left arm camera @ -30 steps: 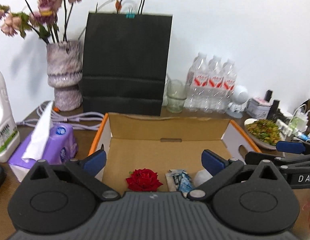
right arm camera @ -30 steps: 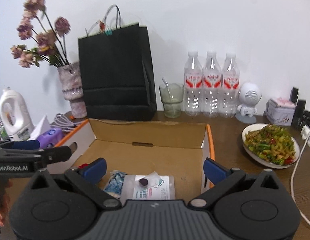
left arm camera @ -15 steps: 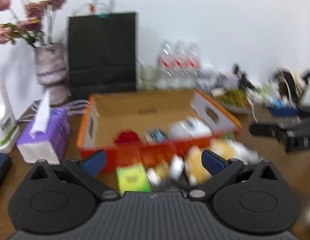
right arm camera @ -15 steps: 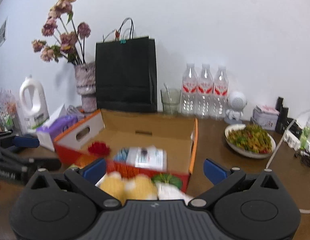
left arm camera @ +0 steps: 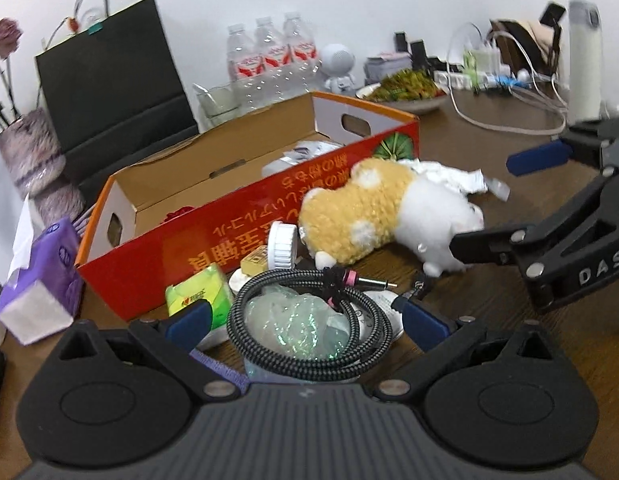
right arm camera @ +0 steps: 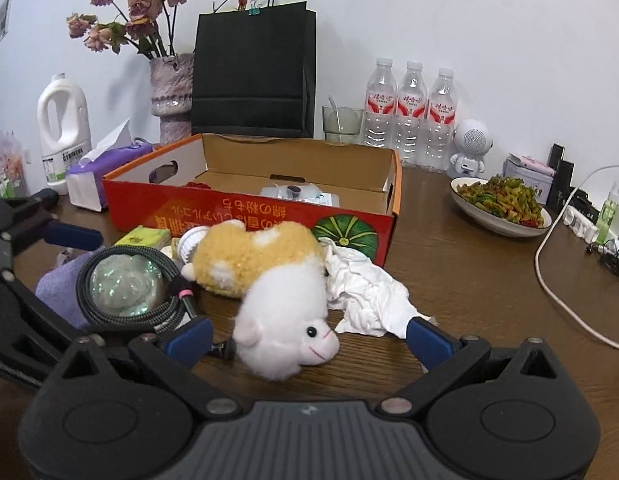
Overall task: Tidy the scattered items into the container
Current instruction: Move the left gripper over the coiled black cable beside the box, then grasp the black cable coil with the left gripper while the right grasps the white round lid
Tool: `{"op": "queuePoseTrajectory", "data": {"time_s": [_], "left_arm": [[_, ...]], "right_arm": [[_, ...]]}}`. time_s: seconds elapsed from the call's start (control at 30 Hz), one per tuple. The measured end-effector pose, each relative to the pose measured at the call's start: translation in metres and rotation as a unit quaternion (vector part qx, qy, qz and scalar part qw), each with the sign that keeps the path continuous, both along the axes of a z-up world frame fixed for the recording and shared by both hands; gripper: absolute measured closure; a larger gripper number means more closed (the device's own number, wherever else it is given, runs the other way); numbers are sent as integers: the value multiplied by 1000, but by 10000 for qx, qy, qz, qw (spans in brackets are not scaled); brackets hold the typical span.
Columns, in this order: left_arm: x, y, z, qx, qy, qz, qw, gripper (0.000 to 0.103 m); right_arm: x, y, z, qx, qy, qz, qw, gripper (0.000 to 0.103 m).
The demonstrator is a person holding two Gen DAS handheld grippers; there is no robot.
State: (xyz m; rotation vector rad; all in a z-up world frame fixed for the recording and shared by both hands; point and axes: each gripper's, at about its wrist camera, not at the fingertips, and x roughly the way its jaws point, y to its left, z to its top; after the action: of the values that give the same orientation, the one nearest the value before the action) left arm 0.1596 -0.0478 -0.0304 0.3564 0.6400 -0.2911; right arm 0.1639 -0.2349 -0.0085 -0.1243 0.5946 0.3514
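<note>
An open red and orange cardboard box (right arm camera: pixel 249 208) (left arm camera: pixel 229 236) holds a red flower and some packets. In front of it lie a yellow and white plush toy (right arm camera: pixel 269 276) (left arm camera: pixel 373 212), a coiled black braided cable (left arm camera: pixel 309 320) (right arm camera: pixel 129 292) over a glittery clear lump, a green packet (left arm camera: pixel 197 292), a white lid (left arm camera: pixel 283 244) and crumpled white paper (right arm camera: pixel 365 288). My left gripper (left arm camera: pixel 307 322) is open, its fingers on either side of the cable coil. My right gripper (right arm camera: pixel 309 340) is open with the plush's white head between its fingers, not squeezed.
Behind the box stand a black paper bag (right arm camera: pixel 249 76), a vase of dried flowers (right arm camera: pixel 171 88), a glass, three water bottles (right arm camera: pixel 413 112) and a small white robot figure. A bowl of food (right arm camera: pixel 499 206) and white cables lie right. A purple tissue pack (left arm camera: pixel 41 280) and a white jug (right arm camera: pixel 63 128) sit left.
Both grippers have pulled back from above the box and dropped down to the pile of items in front of it. Both stay open and hold nothing.
</note>
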Motion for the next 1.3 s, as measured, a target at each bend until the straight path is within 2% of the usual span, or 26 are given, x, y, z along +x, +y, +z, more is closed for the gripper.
{"op": "queuePoseTrajectory", "data": {"time_s": [0.13, 0.2, 0.27, 0.43, 0.73, 0.87, 0.97, 1.1, 1.3], "left_arm": [[10, -2, -8, 132, 53, -77, 9999, 0], [14, 0, -9, 46, 34, -78, 10000, 0], [16, 3, -8, -82, 75, -109, 9999, 9], [9, 9, -9, -192, -21, -61, 9998, 16], [-4, 39, -5, -815, -42, 308, 9962, 17], [-13, 46, 1, -1089, -26, 268, 9937, 17], [-21, 47, 4, -1188, -53, 239, 9926, 17], [-30, 45, 10, -1284, -172, 210, 9913, 16], [-41, 38, 20, -1293, -320, 185, 9909, 16]], "right_arm": [[2, -2, -4, 124, 123, -58, 9998, 0], [4, -2, -6, 137, 168, -72, 9997, 0], [6, -1, -7, 143, 182, -69, 9997, 0], [9, 11, -9, 123, 215, 41, 9997, 0], [8, 23, -12, 198, 236, 39, 9995, 0], [-8, 23, -7, 203, 0, 41, 9998, 0], [-23, 22, -2, 242, -132, 188, 9994, 0], [-34, 20, 1, 381, -97, 384, 9985, 0], [-44, 13, 3, 568, -75, 434, 9974, 6]]}}
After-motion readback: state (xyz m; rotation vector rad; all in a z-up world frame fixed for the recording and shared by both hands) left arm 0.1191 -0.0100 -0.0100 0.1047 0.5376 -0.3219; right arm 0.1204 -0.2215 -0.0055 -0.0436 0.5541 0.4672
